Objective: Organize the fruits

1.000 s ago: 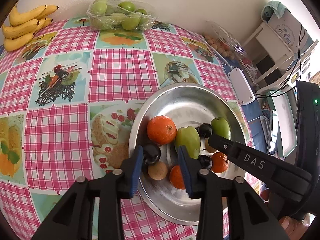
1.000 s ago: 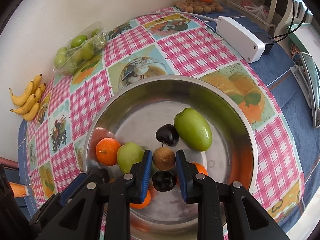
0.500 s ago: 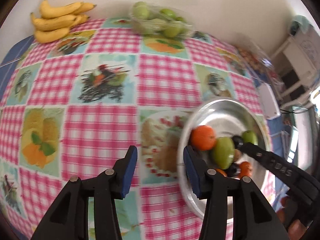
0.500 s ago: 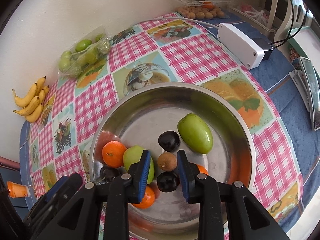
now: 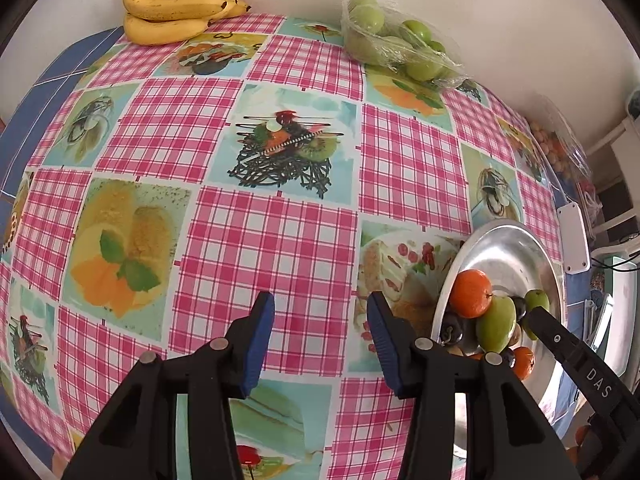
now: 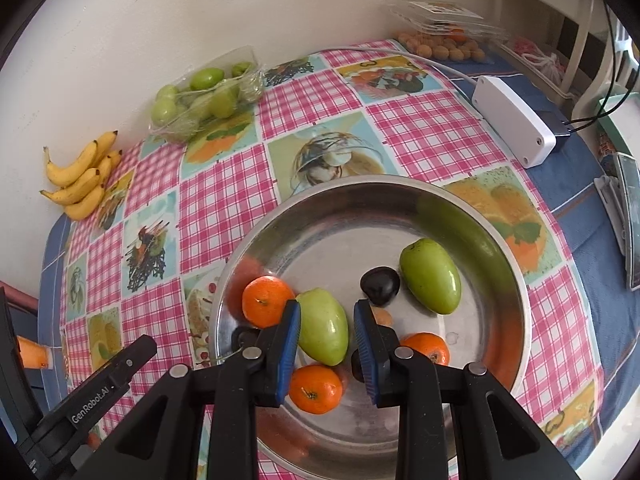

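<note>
A steel bowl [image 6: 320, 216] holds three oranges, two green fruits, dark plums and a brown kiwi. My right gripper [image 6: 326, 322] is open above the bowl, its fingers on either side of the near green fruit [image 6: 324, 330], beside an orange [image 6: 266, 301]. A dark plum [image 6: 380, 285] and the second green fruit [image 6: 430, 276] lie further in. My left gripper [image 5: 320, 320] is open and empty over the checked tablecloth, left of the bowl [image 5: 508, 240].
A banana bunch [image 5: 180, 4] and a wrapped tray of green fruits [image 5: 396, 44] sit by the far wall. A white power box [image 6: 514, 120] with cables and a clear box of small brown fruits [image 6: 440, 40] lie at the right.
My left gripper has swung left, away from the bowl, to over the bare cloth. My right gripper has shifted left from the kiwi to the near green fruit.
</note>
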`<state>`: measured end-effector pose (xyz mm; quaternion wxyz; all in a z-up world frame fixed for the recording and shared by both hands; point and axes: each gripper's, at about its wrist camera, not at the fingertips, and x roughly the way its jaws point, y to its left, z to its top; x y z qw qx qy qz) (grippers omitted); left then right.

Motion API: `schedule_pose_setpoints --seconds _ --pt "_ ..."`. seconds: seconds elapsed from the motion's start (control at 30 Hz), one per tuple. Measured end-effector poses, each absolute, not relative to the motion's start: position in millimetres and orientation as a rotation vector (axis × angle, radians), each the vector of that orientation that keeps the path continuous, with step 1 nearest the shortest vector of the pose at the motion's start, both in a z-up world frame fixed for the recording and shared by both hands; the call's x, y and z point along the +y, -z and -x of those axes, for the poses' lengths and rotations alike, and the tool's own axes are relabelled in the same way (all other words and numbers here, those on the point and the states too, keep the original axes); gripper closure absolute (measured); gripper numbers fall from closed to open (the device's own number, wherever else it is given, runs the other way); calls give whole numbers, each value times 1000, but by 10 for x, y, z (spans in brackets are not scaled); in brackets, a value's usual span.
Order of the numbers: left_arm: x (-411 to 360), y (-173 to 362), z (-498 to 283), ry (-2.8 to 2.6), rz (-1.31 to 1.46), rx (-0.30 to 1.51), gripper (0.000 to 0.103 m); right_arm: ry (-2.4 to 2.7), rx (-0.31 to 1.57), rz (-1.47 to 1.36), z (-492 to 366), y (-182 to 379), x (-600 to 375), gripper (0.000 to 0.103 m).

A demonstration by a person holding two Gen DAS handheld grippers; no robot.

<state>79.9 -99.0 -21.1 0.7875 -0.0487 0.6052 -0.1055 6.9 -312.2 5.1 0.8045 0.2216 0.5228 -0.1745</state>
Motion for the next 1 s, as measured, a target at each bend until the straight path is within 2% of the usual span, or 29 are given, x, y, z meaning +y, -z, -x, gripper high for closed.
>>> schedule_pose_setpoints --seconds 0.03,0.07,0.1,0.17,0.2,0.33,0.4,0.57,0.9,1.0 --pt "-988 209 -785 224 100 1304 45 373 1123 -472 -73 -43 -3119 72" --pt "-991 214 -789 216 95 1304 32 371 1126 -469 -78 -34 -3116 71" --pt "-987 221 -785 206 90 1302 25 368 1129 -467 -79 -27 -3122 68" --pt "-993 232 -800 187 74 1297 24 361 1134 -467 -89 -13 -3115 39" --pt "-991 241 -798 171 57 1294 24 356 1133 -467 -90 -10 -3111 36" --pt "-957 282 -810 120 9 1286 19 344 1139 -435 -119 3 -3058 34" --pt "-919 294 -816 100 8 1284 13 340 1151 -423 -133 35 -3038 32" --pt "-852 295 -829 75 13 1273 13 337 1166 -403 -152 83 -3015 24" --pt "-828 309 -848 55 13 1268 8 338 1163 -395 -152 85 -3009 19" --pt "-821 311 -846 47 15 1270 8 339 1165 -392 -157 93 -3013 12"
